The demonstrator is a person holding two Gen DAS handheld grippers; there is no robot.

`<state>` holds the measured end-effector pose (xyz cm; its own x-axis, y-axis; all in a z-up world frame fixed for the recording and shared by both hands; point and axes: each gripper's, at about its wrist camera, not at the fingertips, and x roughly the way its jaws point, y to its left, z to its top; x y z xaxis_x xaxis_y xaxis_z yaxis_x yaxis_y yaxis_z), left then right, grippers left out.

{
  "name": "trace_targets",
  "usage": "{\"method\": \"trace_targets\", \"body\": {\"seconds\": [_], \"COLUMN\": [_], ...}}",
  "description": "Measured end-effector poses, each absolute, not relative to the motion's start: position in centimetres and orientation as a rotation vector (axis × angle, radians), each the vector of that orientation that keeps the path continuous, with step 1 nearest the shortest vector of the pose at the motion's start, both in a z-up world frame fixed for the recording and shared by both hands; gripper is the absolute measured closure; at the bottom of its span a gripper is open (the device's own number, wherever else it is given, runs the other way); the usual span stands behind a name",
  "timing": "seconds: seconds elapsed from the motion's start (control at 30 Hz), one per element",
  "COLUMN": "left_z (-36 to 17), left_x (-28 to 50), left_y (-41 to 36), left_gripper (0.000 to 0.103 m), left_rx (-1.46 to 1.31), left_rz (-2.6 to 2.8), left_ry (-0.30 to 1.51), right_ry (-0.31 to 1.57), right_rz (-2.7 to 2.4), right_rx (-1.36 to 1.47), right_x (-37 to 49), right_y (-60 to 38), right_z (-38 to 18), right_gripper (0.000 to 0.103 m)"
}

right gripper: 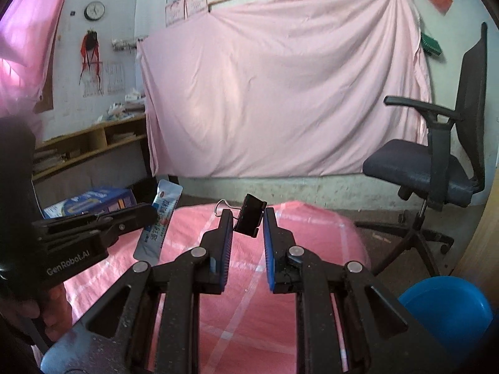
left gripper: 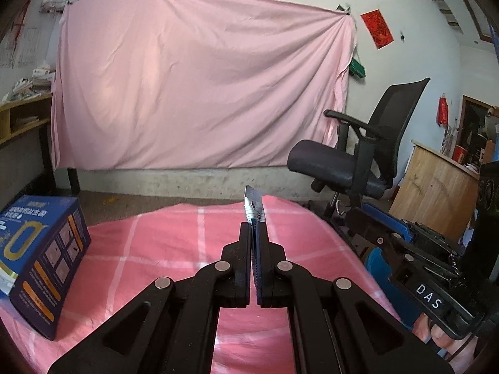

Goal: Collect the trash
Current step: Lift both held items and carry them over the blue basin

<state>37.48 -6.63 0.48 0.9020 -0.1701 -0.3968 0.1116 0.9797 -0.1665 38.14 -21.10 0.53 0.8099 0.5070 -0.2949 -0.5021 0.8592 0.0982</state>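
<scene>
Pink checked cloth covers the surface. One blue box stands at lower left, one office chair at right. Left gripper fingers pinch one sachet upright at centre. Right gripper, level, pinches one black binder clip above the cloth.

Both wrist views facing pink sheet.

Glossy foil sachet, matt black metal binder clip, checked cloth.
</scene>
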Motion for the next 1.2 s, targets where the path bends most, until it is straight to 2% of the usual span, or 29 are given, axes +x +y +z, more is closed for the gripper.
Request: {"method": "trace_targets", "body": {"seconds": [0.27,0.53,0.9,1.2], "left_z": [2.9,5.1,4.6,2.9], "left_x": [35.5,34.7,35.5,37.1], "left_y": [-8.7,-13.3,-22.5,-27.8], "left_gripper": [0.102,0.102,0.102,0.102], "left_rx": [-0.117,-0.085,-0.053,-0.044], "left_rz": [-0.173,-0.256,-0.394,-0.476], "left_ry": [0.344,0.285,0.319,0.391], "right_ry": [0.185,0.147,0.17,0.304], "right_rz": [0.468,0.388,0.258,0.15], "right_rx": [0.036,0.084,0.111,0.168], "right_x": [34.7,33.0,31.3,32.8], "right_y": [-24.2,-28.7,-36.2,-40.8], "right_z": [2.9,3.5,2.2,0.3], "right_gripper": [0.058,0.058,0.058,0.058]}}
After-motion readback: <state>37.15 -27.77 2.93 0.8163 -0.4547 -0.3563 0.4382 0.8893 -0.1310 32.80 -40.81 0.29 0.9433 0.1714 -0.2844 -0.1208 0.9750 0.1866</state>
